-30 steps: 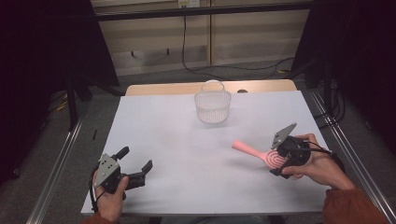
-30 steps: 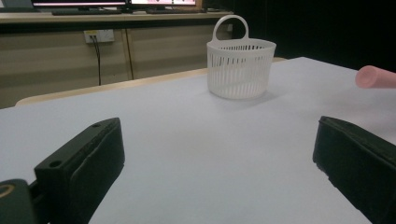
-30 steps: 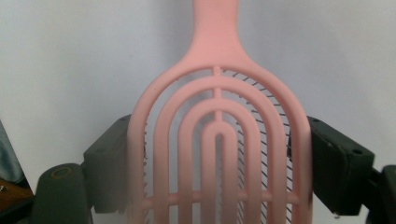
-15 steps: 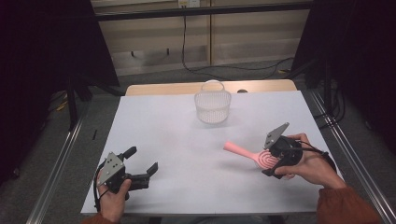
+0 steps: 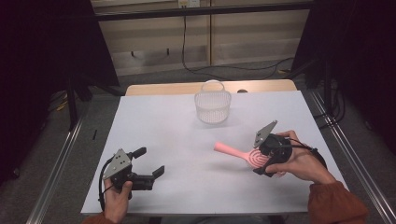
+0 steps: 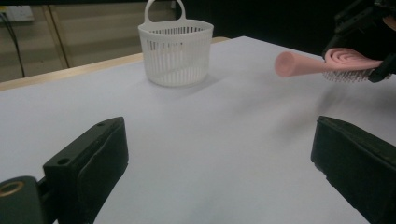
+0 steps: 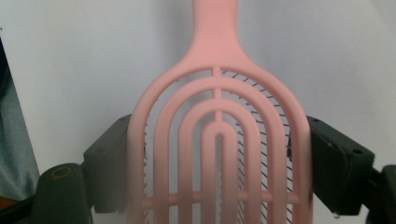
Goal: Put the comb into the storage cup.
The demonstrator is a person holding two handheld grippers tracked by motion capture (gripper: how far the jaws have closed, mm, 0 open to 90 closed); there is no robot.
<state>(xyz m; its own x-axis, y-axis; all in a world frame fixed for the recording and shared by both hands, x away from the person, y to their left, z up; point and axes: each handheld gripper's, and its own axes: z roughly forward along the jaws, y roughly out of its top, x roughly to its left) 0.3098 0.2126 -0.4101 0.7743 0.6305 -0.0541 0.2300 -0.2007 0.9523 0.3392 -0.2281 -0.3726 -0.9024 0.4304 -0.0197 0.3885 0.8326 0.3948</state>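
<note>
- Shifted since a second ago: right gripper [image 5: 262,156] and its pink hairbrush [image 5: 243,156] carried a little toward the table's middle, brush handle now further left in the high view than before; left gripper [image 5: 144,168] close to its earlier spot near the front left corner.
- Largest: white table [image 5: 163,126], wooden strip along its far edge, dark surroundings and metal rails at both sides.
- Next: white slatted basket [image 5: 213,105] with a loop handle, upright near the far edge at the middle, well apart from both grippers; seen also from the left gripper view [image 6: 175,51], standing on the bare sheet.
- Then right gripper, in a hand with an orange sleeve at the right side of the table: clamped on the hairbrush, black pads pressing the two outer edges of the oval head in the right gripper view [image 7: 217,154].
- Hairbrush held off the table, a faint shadow beneath it; handle pointing left and slightly away, toward the basket's side; arched ribs up, bristles underneath in the left gripper view [image 6: 327,63].
- Left gripper, low over the front left part of the table: spread wide, nothing between the two black pads [image 6: 93,158], only bare white surface.
- Smallest: grey three-cornered plates on top of each gripper, cable trailing from the left one.
</note>
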